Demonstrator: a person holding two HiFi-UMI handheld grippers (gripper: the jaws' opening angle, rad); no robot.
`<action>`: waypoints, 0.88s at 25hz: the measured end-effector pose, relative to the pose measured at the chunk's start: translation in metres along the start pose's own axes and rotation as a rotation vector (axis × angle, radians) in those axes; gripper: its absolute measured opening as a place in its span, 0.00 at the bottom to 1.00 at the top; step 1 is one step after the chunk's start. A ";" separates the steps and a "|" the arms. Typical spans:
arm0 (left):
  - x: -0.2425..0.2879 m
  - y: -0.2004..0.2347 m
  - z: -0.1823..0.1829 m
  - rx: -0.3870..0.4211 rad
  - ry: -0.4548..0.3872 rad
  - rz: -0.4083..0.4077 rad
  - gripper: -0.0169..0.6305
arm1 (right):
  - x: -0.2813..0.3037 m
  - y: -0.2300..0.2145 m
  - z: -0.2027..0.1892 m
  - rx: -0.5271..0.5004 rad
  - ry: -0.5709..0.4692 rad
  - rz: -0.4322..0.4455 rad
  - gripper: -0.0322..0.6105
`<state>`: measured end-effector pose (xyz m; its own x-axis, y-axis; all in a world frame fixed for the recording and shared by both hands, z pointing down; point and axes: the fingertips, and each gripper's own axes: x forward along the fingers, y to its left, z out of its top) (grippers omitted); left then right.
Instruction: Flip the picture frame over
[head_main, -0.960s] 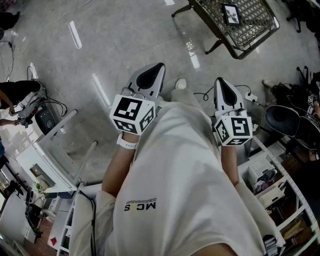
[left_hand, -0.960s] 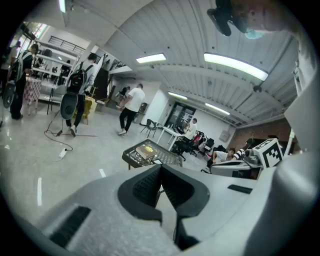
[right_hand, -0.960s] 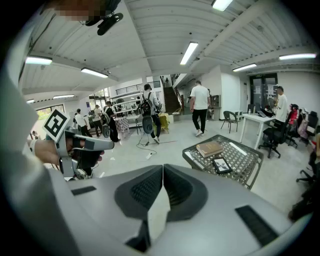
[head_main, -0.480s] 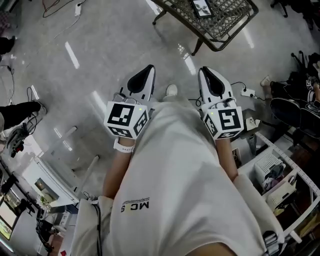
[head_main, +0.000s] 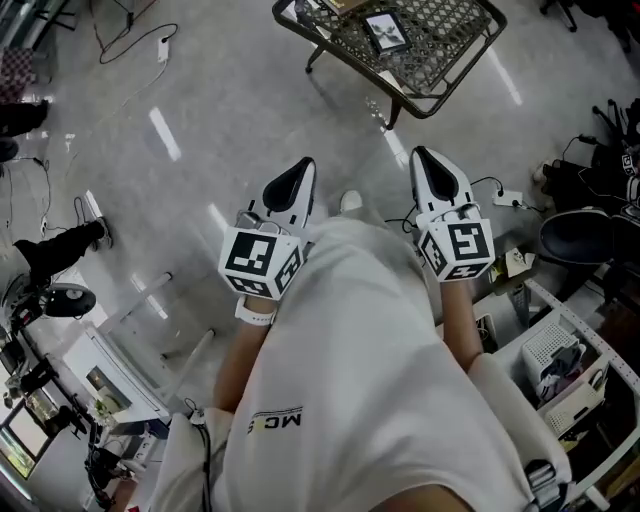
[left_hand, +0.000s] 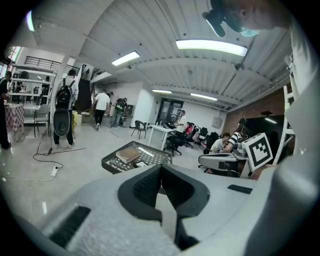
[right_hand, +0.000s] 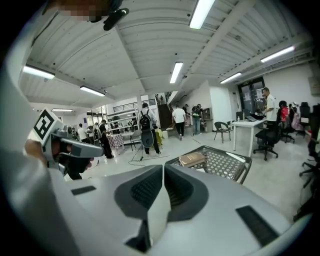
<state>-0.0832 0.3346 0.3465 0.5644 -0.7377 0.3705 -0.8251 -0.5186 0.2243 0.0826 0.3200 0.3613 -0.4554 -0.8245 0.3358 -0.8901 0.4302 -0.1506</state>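
The left claw (head_main: 302, 166) and the right claw (head_main: 421, 156) are held side by side in front of the person's white top (head_main: 350, 380), both tilted slightly downward over the glossy grey floor (head_main: 200, 120), well short of the work. In the left gripper view the left claw (left_hand: 161, 171) has its dark ribbed pads pressed together with nothing between them. The right gripper view shows the same for the right claw (right_hand: 163, 172), fully closed and empty. Each carries its marker cube, the left one (head_main: 262, 261) and the right one (head_main: 460, 248), close to the person's wrists. The picture frame (head_main: 385, 32) lies flat on a dark metal mesh bench (head_main: 440, 95) ahead of both claws, well apart from them, its pictured side facing up. A brown book (left_hand: 128, 154) rests on the same bench beside the frame. A white power strip (head_main: 507, 198) lies on the floor to the right.
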 end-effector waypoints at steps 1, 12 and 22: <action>0.002 0.008 -0.003 -0.013 0.008 0.002 0.06 | 0.008 0.000 -0.004 0.011 0.011 -0.003 0.08; 0.113 0.103 0.031 -0.041 0.042 -0.111 0.06 | 0.138 -0.008 0.017 0.008 0.070 -0.020 0.08; 0.208 0.210 0.129 -0.040 0.082 -0.209 0.06 | 0.260 -0.046 0.098 0.040 0.081 -0.131 0.08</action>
<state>-0.1355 0.0166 0.3547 0.7207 -0.5773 0.3838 -0.6915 -0.6378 0.3392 0.0034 0.0495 0.3645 -0.3339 -0.8396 0.4284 -0.9425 0.3049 -0.1371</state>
